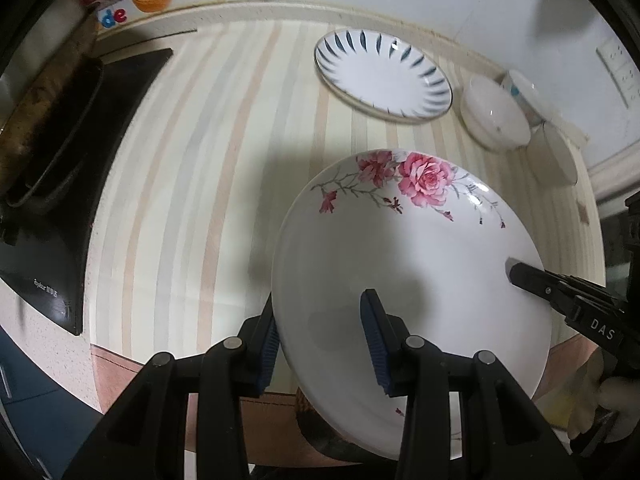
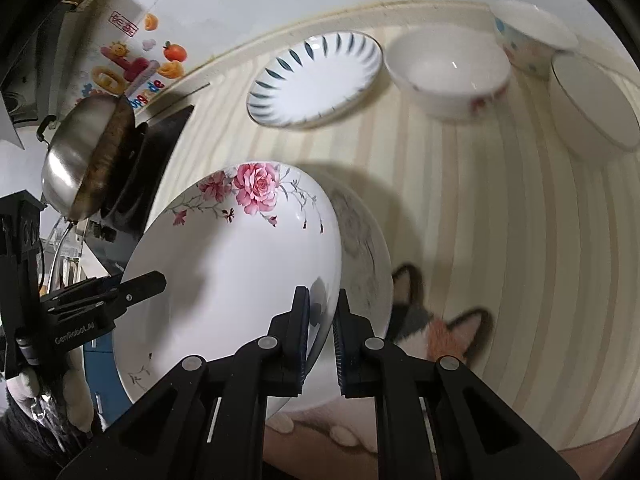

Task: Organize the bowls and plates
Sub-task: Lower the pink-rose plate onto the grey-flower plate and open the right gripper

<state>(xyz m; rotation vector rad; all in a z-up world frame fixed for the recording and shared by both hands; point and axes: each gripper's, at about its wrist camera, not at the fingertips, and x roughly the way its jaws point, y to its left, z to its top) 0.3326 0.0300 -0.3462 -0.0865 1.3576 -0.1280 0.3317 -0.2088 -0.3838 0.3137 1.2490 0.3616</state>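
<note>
Both claws, left claw [image 1: 320,344] and right claw [image 2: 322,336], are pinching opposite rims of the rose plate [image 2: 240,272] above the worktop [image 1: 200,160]; uneven pull is risking a slip.

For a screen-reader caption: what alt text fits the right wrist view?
Both grippers, right gripper and left gripper, grip opposite rims of a rose-patterned plate above a striped counter; a blue-dashed plate and three bowls sit beyond.
</note>
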